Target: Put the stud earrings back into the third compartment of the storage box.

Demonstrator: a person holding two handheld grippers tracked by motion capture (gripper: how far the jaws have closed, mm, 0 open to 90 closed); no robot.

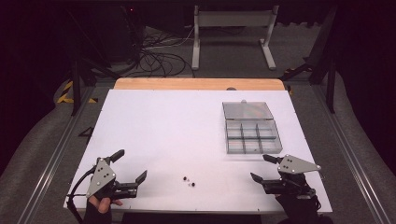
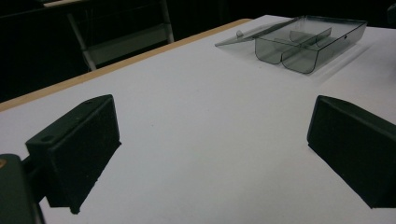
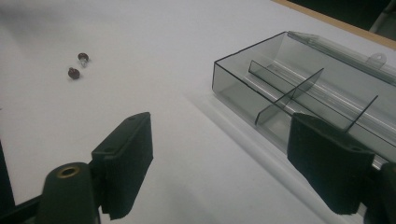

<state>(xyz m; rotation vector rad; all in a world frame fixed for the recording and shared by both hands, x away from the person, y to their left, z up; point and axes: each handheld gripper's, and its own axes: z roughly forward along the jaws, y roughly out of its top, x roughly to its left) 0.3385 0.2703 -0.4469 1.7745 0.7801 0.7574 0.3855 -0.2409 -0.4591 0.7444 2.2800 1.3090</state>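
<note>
- Dark surroundings frame a white worktop [image 1: 187, 126] with a wooden far edge; cables and a metal stand sit on the floor beyond it.
- Left gripper [image 1: 128, 171]: its fingers [image 2: 79, 149] are spread wide over bare worktop, pinching nothing.
- Right gripper [image 1: 264, 168]: its fingers [image 3: 126, 158] are likewise spread wide and hold nothing.
- Small dark screws [image 1: 188, 181] lie loose on the worktop between the two grippers, well apart from both. In the right gripper view they sit [image 3: 77, 65] ahead of and beyond its left-side finger, outside the gap, close together but not touching.
- Clear compartment box [image 1: 252, 135] stands with its lid [image 1: 247, 110] folded open, just ahead of the right gripper's fingers. In that gripper's view the near wall [image 3: 243, 100] lies close before the right-side finger. From the left gripper it is far off [image 2: 299, 44].
- Risk, as I judge it: the screws are tiny and rounded, so fingers closing off-centre could flick one away or roll it toward the worktop's near edge.
- Risk: two screws lying so close may both be nudged when one is pinched, shifting the other.
- Risk: the light box could slide or tip if the right gripper's fingers brush its wall while swinging toward the screws or back.
- Risk: a screw released high could bounce off a divider into the wrong compartment.
</note>
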